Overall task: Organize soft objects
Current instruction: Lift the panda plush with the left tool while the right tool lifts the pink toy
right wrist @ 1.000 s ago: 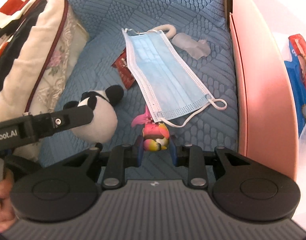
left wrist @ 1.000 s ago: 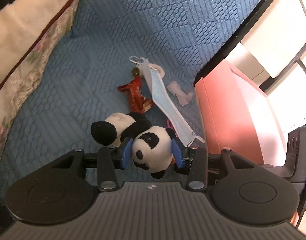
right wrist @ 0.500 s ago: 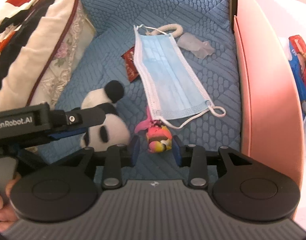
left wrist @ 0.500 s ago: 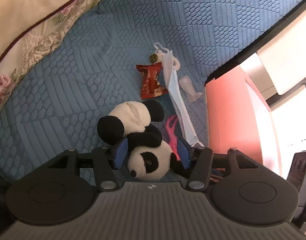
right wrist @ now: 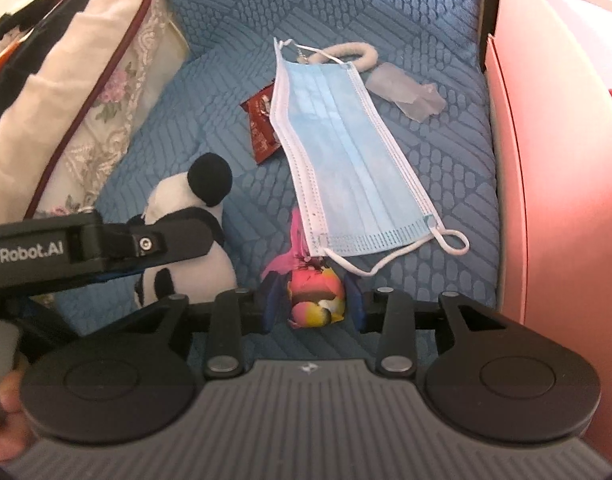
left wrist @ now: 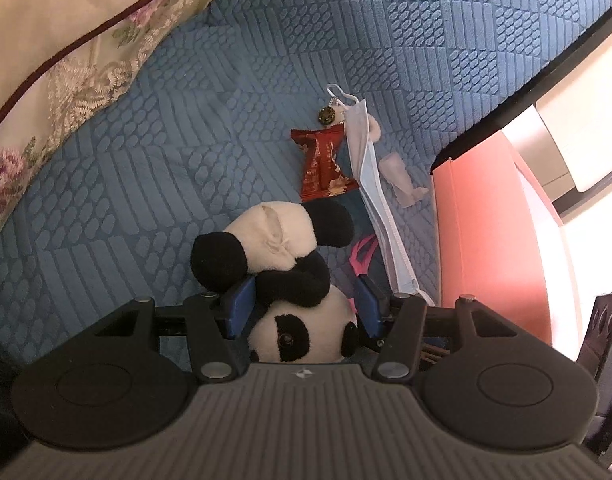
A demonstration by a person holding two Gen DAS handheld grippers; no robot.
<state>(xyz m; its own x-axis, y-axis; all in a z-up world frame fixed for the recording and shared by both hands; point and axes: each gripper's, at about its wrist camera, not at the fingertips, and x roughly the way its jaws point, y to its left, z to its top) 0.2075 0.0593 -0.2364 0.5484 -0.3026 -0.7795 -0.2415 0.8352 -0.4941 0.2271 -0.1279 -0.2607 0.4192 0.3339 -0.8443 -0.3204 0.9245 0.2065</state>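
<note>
Left hand-held gripper (left wrist: 302, 306) spread off panda (left wrist: 282, 256), right hand-held gripper (right wrist: 311, 300) spread off pink toy (right wrist: 313, 296)

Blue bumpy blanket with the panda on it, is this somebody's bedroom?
Probably a bed or sofa at home: a quilted blue cover, a floral pillow, and a plush panda with a face mask lying nearby.

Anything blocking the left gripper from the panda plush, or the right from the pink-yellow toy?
Nothing visible. The left gripper has its jaws open around the black-and-white panda plush. The right gripper straddles the small pink-and-yellow soft toy. The blue pleated face mask overlaps its pink tail.
</note>
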